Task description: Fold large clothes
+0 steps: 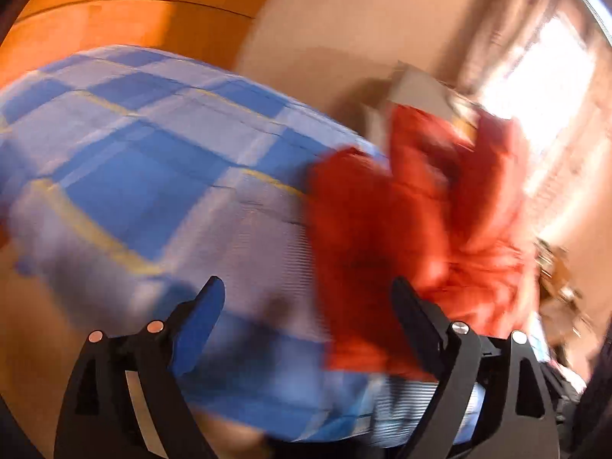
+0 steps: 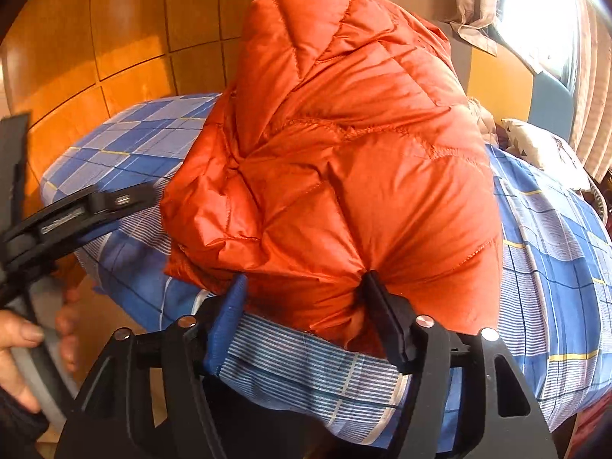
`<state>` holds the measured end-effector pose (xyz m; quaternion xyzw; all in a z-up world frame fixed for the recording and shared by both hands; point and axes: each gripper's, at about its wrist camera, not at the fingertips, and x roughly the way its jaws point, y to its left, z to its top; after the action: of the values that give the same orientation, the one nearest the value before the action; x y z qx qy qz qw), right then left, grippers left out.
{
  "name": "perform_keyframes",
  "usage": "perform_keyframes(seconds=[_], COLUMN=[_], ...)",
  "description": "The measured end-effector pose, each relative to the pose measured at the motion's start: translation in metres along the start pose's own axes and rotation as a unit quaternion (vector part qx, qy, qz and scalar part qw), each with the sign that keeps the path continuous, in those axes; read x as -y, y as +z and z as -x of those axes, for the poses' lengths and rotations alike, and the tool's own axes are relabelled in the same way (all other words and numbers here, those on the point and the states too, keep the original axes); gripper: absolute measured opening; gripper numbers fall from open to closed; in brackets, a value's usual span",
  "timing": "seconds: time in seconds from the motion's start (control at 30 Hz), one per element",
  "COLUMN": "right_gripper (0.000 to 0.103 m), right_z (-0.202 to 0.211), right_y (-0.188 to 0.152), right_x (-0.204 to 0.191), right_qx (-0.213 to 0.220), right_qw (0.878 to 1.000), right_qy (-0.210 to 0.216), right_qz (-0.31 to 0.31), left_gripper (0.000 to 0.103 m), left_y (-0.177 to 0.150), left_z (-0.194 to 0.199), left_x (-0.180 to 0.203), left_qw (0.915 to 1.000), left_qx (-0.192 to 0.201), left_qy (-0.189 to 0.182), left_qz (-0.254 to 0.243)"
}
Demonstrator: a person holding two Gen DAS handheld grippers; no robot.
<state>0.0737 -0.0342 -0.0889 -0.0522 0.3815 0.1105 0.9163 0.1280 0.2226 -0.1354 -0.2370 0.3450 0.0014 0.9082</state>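
Jacket point(image 1: 401, 229) motion-blurred — bedspread point(image 1: 134, 153) too, hem hidden

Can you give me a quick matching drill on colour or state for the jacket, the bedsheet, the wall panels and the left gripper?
Things:
1. quilted jacket
2. bedsheet
3. wall panels
4. left gripper

Descriptions:
A. blue and white check with thin yellow lines
B. glossy amber wood
C. open, nothing between the fingers
D. orange, bunched up on the bed

Pairs: 1-D, 2-A, 3-B, 4-C
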Motion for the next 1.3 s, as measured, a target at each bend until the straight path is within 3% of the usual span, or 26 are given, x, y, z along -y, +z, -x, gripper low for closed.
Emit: perform_keyframes(seconds=[0.1,0.2,0.33,0.5,0.63,0.77,0.83,0.97,1.0,1.07,1.1,1.17,1.23,1.3], right_gripper=[0.07,0.07,0.07,0.07,0.074,0.074,0.084,0.087,0.087,0.086,0.079,0.077,0.077,0.077], right_z=[0.003,0.007,0.013,0.021,0.026,0.031,0.038,0.062,0.064,0.057,0.048,0.021,0.0,-0.024], right_y=[0.002,0.005,0.01,0.019,0.026,0.031,0.031,0.033,0.035,0.049,0.058,0.084,0.107,0.136], right_x=[0.002,0.005,0.01,0.017,0.022,0.03,0.04,0.089,0.106,0.15,0.166,0.189,0.187,0.172], right_qx=[0.009,0.014,0.021,0.033,0.039,0.038,0.038,0.053,0.058,0.077,0.077,0.066,0.063,0.057], right_qw=[1.0,1.0,1.0,0.999,0.999,0.999,0.997,0.987,0.985,0.986,0.987,0.989,0.993,0.995], right_qy=[0.003,0.007,0.013,0.015,0.016,0.031,0.06,0.149,0.154,0.118,0.101,0.079,0.06,0.068], right_qz=[-0.001,-0.005,-0.013,-0.02,-0.012,-0.003,-0.005,-0.035,-0.052,-0.087,-0.096,-0.106,-0.082,-0.048], left_gripper=[0.087,0.086,0.086,0.086,0.086,0.086,0.086,0.086,0.086,0.086,0.086,0.086,0.086,0.086], left_y=[0.002,0.006,0.004,-0.003,-0.006,-0.009,-0.009,-0.011,-0.011,-0.014,-0.015,-0.018,-0.02,-0.021], left_z=[0.012,0.029,0.052,0.068,0.064,0.061,0.061,0.065,0.066,0.068,0.067,0.065,0.063,0.062], left_x=[-0.031,-0.063,-0.094,-0.135,-0.151,-0.152,-0.149,-0.151,-0.154,-0.159,-0.162,-0.168,-0.172,-0.173], left_qw=[0.9971,0.987,0.9735,0.9602,0.9544,0.9563,0.9575,0.9561,0.955,0.9506,0.9485,0.9454,0.9429,0.9414], left_qx=[0.008,0.026,0.037,0.031,0.024,0.021,0.024,0.027,0.028,0.027,0.024,0.018,0.012,0.007], left_qy=[0.062,0.132,0.206,0.261,0.278,0.273,0.27,0.274,0.275,0.286,0.292,0.3,0.307,0.312], left_qz=[0.043,0.087,0.091,0.095,0.105,0.103,0.099,0.101,0.107,0.117,0.12,0.126,0.129,0.127])
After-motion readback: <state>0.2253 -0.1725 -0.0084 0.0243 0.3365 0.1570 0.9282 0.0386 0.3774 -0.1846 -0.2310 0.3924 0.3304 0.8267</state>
